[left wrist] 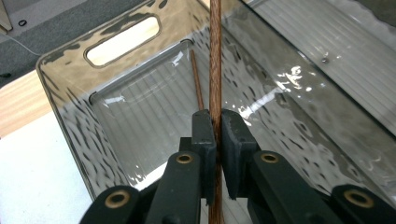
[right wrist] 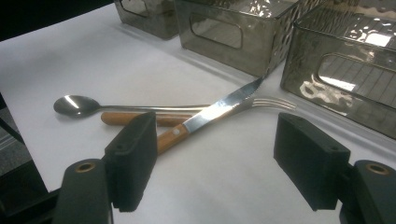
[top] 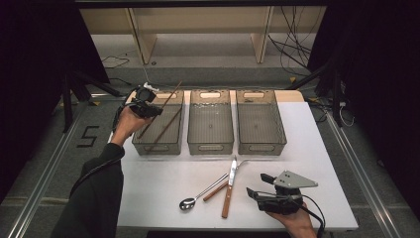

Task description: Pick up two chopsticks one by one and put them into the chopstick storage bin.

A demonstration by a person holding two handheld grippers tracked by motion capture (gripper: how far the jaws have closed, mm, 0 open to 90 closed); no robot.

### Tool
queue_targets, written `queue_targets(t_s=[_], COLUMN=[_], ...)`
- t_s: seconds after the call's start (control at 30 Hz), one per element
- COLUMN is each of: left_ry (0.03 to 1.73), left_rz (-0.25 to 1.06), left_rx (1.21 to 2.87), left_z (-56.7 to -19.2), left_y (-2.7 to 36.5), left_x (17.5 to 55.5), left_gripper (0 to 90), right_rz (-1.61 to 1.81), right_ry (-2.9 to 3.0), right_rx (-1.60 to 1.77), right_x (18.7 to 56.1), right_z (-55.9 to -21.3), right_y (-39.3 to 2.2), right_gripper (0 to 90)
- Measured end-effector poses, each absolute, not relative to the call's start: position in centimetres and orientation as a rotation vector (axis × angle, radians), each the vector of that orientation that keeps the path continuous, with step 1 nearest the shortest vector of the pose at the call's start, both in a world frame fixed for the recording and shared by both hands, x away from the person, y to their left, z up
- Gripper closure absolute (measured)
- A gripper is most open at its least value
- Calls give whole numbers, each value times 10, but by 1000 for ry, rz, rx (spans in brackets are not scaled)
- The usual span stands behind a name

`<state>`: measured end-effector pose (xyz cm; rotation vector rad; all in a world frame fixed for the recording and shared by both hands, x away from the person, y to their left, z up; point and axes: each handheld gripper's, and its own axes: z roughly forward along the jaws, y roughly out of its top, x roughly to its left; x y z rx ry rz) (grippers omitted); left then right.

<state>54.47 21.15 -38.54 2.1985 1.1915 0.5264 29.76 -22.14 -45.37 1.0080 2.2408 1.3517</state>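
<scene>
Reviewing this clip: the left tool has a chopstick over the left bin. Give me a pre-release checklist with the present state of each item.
1. Left tool clamped on the thin brown wooden chopstick: ok, pads press on both sides.
2. Chopstick over the left smoky translucent plastic bin: ok, the left gripper view looks down into it.
3. Second brown chopstick already lying in that bin: ok.
4. Held chopstick's lower end resting on the bin floor: cannot tell, hidden behind the tool.
5. Right tool open and holding nothing: ok.
6. Remaining cutlery on the white table, the metal spoon, wooden-handled knife and fork: ok, piled crosswise before the right tool.
</scene>
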Motion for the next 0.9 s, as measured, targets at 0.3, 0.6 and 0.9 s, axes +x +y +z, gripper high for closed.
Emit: queue_targets(t_s=[0.3, 0.6, 0.9], left_ry=[1259, 1310, 1322], left_rz=[496, 458, 430], left_rx=[2193, 2191, 2165], left_z=[-401, -413, -406], left_y=[216, 217, 214], left_x=[545, 544, 538], left_gripper=[839, 832, 494], right_rz=[1350, 1354, 1372], right_ry=[2244, 2243, 2235], right_rx=[1005, 1008, 1007], right_x=[298, 298, 298], right_z=[-454, -454, -453], right_y=[-221, -222, -223], right_gripper=[310, 299, 284])
